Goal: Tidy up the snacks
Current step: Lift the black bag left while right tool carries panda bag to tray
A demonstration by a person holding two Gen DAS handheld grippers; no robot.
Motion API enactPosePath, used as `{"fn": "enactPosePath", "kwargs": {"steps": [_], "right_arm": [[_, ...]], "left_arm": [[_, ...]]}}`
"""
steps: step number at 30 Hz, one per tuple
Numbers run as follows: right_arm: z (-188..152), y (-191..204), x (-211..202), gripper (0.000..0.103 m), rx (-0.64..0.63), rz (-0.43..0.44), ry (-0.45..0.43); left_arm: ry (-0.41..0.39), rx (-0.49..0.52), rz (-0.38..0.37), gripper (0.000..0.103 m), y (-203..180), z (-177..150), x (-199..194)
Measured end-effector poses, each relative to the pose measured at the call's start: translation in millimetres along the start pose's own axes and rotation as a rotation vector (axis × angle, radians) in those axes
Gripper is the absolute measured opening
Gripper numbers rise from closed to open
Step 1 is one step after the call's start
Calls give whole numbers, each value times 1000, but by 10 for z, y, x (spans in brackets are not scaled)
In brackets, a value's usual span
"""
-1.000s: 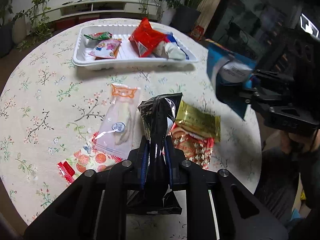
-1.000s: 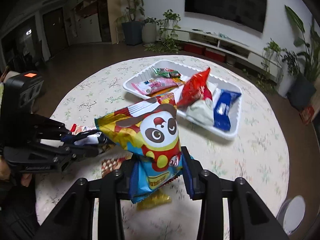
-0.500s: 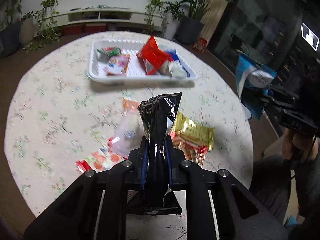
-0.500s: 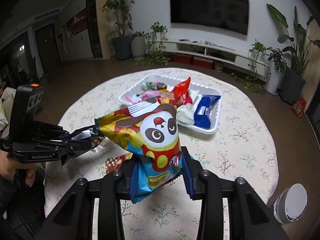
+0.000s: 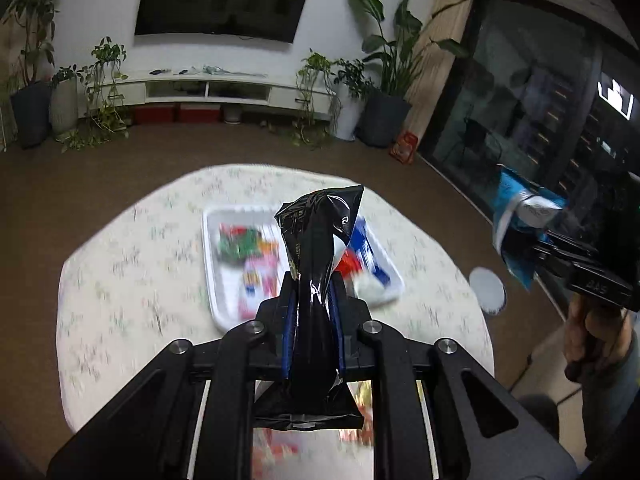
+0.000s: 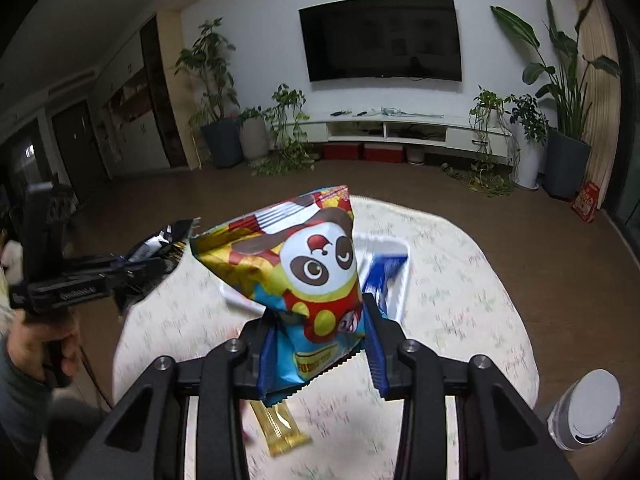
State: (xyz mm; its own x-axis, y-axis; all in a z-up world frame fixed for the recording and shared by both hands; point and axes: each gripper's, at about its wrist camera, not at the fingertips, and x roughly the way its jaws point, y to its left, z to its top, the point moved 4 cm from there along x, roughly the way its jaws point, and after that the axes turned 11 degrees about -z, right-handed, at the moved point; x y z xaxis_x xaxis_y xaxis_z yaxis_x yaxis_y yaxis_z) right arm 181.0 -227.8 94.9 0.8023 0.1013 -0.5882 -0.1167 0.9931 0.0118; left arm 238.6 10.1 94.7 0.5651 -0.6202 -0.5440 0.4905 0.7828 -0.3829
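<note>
A: Snacks in both your grippers, high over the table (image 5: 120, 280)! Your left gripper (image 5: 313, 300) is clamped tight on the black pack (image 5: 316, 248), which stands upright between the fingers (image 5: 289, 320).

B: And your right gripper (image 6: 318, 334) pinches the panda bag (image 6: 296, 268) by its lower end, the bag leaning up and left. From this side you see the black pack (image 6: 160, 244) poking out of the left gripper (image 6: 136, 272), well clear of the panda bag.

A: Below you, the white tray (image 5: 212, 272) sits on the floral cloth, holding blurred packs: green and pink ones on its left, red and blue on its right.

B: A gold pack (image 6: 280, 424) lies flat on the table near your right fingers (image 6: 376, 352), outside the tray (image 6: 400, 280). A grey round thing (image 6: 588, 408) stands off the table's right edge.
</note>
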Motion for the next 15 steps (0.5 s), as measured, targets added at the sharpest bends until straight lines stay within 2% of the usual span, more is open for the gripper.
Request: {"fn": "enactPosePath", "kwargs": {"steps": [4,8,11,15], "right_arm": [[382,25,179,40,23,27,-1],[624,17,680,40,77,32,73],[681,-17,1135,40,98,12,139],[578,-75,1700,40,101,-28,236]], "left_arm": [[0,-12,25,13,143,324,253],[42,-46,46,13,351,480,683],[82,-56,56,13,465,489,1042],[124,-82,60,13,644,380,1432]]}}
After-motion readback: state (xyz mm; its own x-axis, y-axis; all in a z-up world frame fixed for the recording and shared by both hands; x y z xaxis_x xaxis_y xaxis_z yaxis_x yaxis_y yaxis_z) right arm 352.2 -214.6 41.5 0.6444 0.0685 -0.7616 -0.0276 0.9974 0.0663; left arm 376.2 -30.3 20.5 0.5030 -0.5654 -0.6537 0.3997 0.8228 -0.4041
